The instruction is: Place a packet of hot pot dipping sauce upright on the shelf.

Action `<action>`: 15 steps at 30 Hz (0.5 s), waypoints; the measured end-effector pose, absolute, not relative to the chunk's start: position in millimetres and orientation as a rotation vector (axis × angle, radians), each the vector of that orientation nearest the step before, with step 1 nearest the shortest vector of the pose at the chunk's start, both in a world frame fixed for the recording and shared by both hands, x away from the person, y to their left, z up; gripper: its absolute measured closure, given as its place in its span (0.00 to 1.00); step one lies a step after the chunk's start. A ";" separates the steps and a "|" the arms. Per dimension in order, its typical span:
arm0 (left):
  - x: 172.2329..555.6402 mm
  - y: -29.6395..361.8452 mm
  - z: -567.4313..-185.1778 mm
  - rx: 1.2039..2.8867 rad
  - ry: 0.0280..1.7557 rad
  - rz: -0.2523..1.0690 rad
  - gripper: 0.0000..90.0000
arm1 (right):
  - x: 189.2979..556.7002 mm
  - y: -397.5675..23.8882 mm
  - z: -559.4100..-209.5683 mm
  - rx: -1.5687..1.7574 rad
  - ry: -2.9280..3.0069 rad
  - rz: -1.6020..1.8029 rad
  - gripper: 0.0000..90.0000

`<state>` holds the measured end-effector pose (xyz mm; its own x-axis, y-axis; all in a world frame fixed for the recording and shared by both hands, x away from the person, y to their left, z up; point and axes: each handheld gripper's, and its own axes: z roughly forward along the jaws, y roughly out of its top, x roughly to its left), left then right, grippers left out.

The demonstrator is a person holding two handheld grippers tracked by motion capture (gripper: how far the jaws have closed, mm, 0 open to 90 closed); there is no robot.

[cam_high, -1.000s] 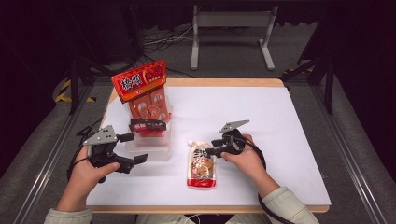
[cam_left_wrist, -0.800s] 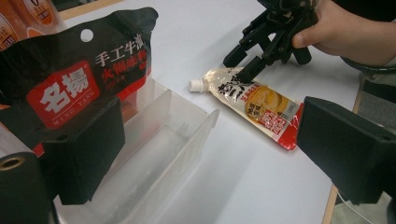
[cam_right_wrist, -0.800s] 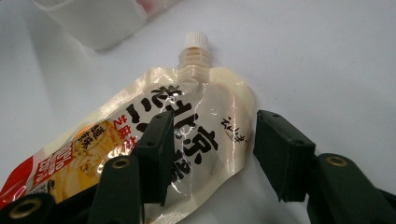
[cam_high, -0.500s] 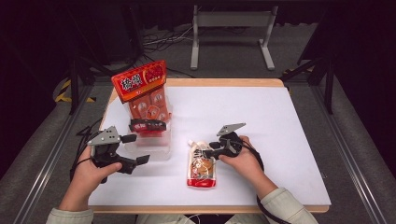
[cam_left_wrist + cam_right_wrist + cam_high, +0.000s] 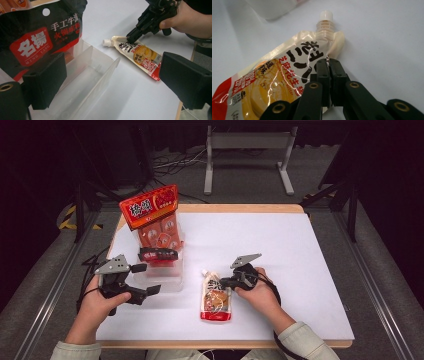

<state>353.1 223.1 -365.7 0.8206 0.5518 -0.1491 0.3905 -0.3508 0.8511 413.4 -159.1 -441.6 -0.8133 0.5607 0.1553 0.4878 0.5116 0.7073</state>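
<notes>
A clear plastic bin stands at the left of the white table, holding red snack packets and a black-and-red packet, with a red bag propped at its far end. Just right of the bin lies a spouted sauce pouch, cap pointing away from the person. The right tongs are pressed together, pinching the pouch's edge near the spout, while the left tongs are spread beside the bin's near corner, well apart from the pouch.

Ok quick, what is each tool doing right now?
Left tool: open, holding nothing.
Right tool: shut on the edge of the sauce pouch.
</notes>
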 end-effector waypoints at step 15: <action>359.3 216.7 -371.7 1.956 0.702 0.178 0.05 | 397.4 -168.0 -400.5 0.845 2.581 1.349 0.99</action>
<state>359.3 216.7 -371.7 0.8203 0.5450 -0.1736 0.3965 -0.3231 0.8593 397.4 -168.0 -400.5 -0.8390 0.5218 0.1543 0.4245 0.4504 0.7855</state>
